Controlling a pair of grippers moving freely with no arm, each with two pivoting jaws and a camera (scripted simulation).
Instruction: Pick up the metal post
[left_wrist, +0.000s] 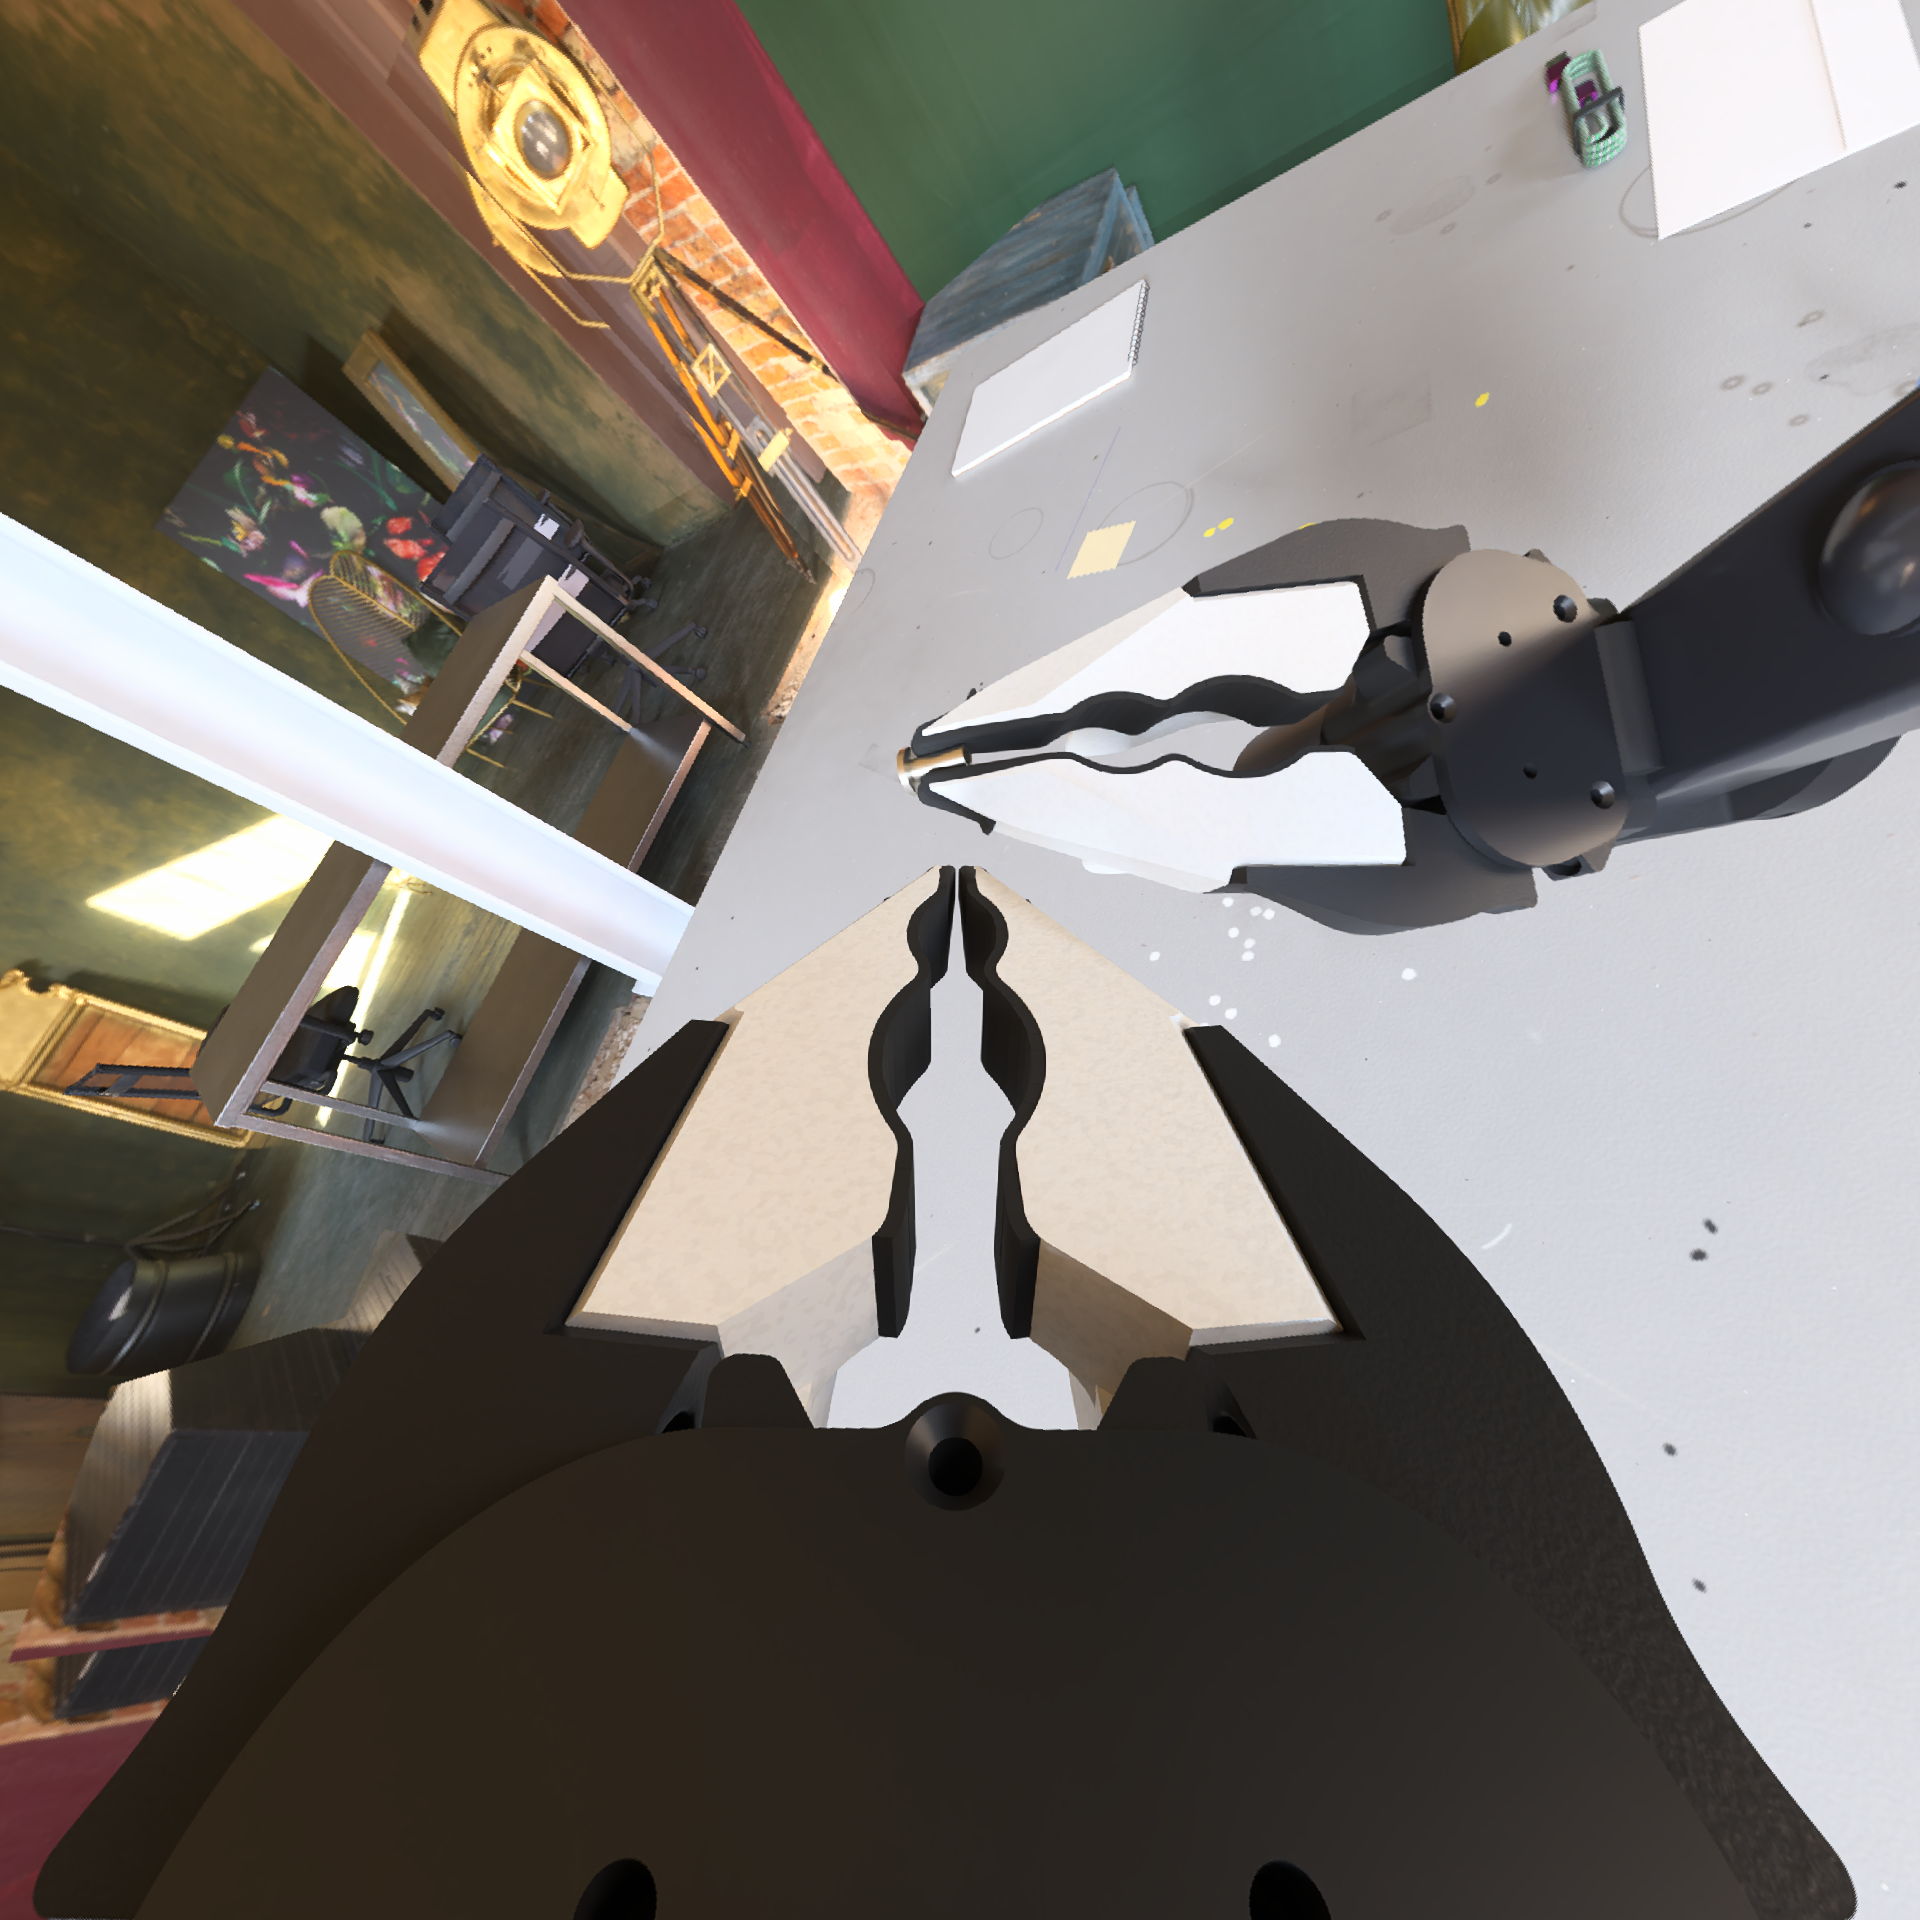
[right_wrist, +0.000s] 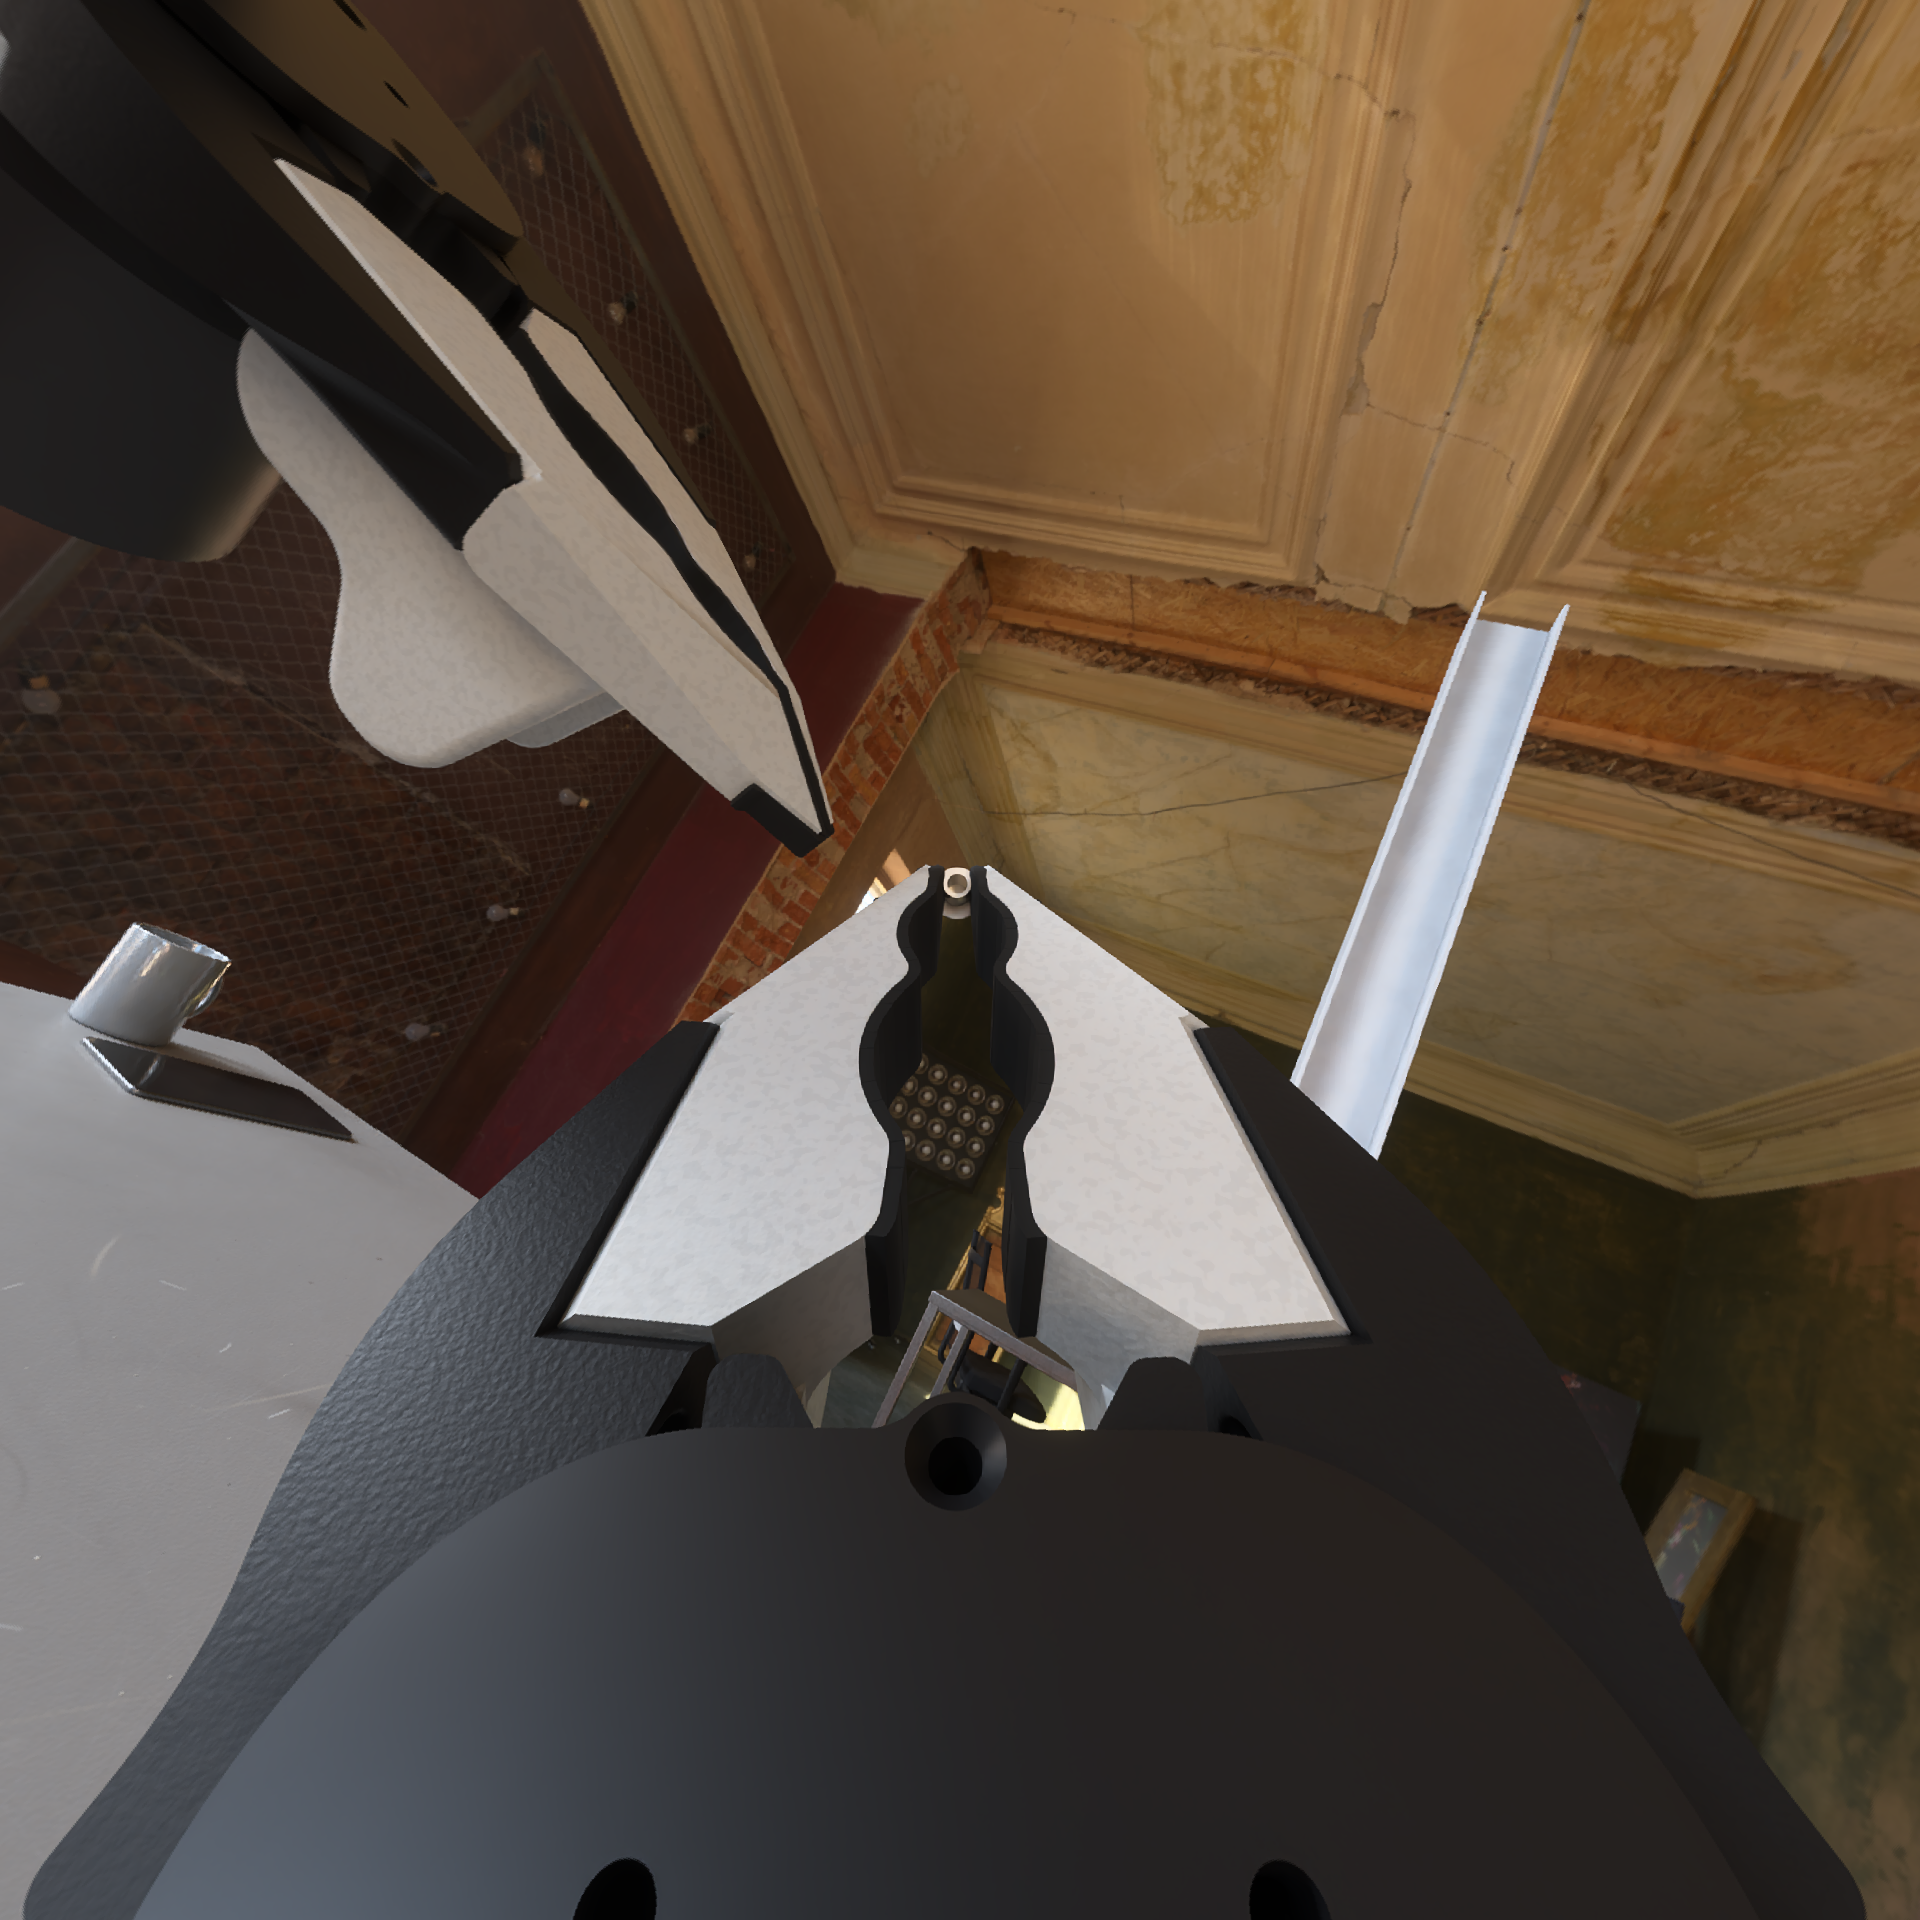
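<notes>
Pale grey speckled tabletop (left_wrist: 1351, 1299) below both grippers. Left gripper (left_wrist: 956, 883): jaws pressed together, empty, tips just beside right's. Right gripper (left_wrist: 928, 767): jaws pinching small silvery metal post (right_wrist: 956, 886) at very tips, apparently off table. Step: pick looks made. Next, likely: keep squeeze, raise steadily; tip-hold risks slip.

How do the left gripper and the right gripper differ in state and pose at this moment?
The right gripper is shut on the metal post, pinching it at the very tips; the left gripper is shut on nothing. In the right wrist view, the right gripper points out past the table edge toward the room, while the left gripper angles down over the table. Both have white jaws with black inner pads, and their tips sit close together.
</notes>
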